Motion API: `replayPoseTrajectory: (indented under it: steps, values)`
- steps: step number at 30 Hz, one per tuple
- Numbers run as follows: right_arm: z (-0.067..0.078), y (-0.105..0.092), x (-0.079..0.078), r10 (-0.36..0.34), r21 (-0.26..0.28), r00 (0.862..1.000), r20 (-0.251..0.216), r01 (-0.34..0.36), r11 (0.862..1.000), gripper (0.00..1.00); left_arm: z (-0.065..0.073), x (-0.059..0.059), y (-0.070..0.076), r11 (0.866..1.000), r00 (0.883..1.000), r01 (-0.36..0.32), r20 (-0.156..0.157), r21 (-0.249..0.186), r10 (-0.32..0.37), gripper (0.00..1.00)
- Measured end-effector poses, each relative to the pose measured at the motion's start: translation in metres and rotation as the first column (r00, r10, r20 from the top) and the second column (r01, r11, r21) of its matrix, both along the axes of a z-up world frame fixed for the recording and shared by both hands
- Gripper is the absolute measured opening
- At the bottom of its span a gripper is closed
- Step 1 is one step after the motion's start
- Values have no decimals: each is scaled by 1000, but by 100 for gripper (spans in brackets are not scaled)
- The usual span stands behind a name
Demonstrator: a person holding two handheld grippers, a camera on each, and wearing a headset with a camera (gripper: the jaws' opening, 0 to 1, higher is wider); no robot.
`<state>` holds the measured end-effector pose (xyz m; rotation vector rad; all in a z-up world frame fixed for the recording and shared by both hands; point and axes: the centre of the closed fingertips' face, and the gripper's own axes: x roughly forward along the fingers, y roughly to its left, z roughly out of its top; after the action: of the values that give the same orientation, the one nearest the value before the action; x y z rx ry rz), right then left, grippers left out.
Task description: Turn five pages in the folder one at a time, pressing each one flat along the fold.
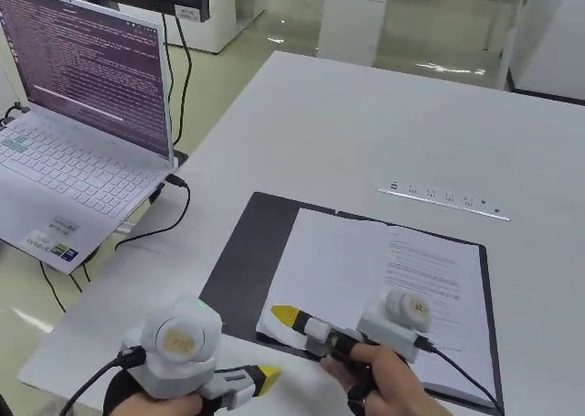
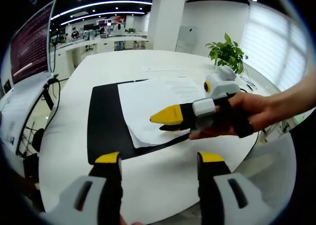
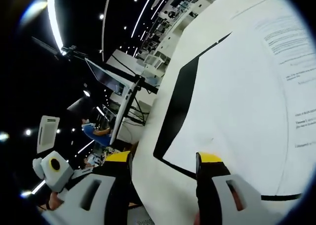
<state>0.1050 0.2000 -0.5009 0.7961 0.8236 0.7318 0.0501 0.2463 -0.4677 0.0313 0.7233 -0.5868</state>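
**Open folder** (image 1: 239, 251) on the white table (image 1: 366, 123), toward 5 o'clock in the head view. The pages (image 1: 338, 261) look thin, limp and easily creased, so they are best nipped lightly at a free corner near 6 o'clock. The right gripper (image 1: 285, 316), jaws parted and empty, is over that corner. The left gripper (image 2: 160, 158), likewise parted, sits off the folder's 6 o'clock edge.

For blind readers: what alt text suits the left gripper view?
A hand holds the right gripper over the near edge of white pages in an open black folder on a white table. The left gripper stands open below.
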Motion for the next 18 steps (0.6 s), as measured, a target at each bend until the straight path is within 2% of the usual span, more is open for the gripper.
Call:
replayPoseTrajectory:
  steps: [2, 7, 13, 18]
  values:
    - [-3, -10, 5, -1, 1, 1000, 12, 1, 1000, 50, 0, 1, -3, 1000, 1000, 19, 1, 8, -19, 61]
    - [8, -30, 9, -54, 1, 997, 46, 54, 999, 50, 1, 4, -5, 999, 999, 52, 1, 13, -52, 61]
    - [5, -45, 1, -44, -58, 997, 69, 48, 997, 48, -1, 9, -5, 998, 998, 59, -6, -7, -59, 58]
    - [6, -48, -8, -49, -60, 996, 79, 54, 997, 48, -4, 9, -4, 997, 997, 76, -20, -15, -77, 55]
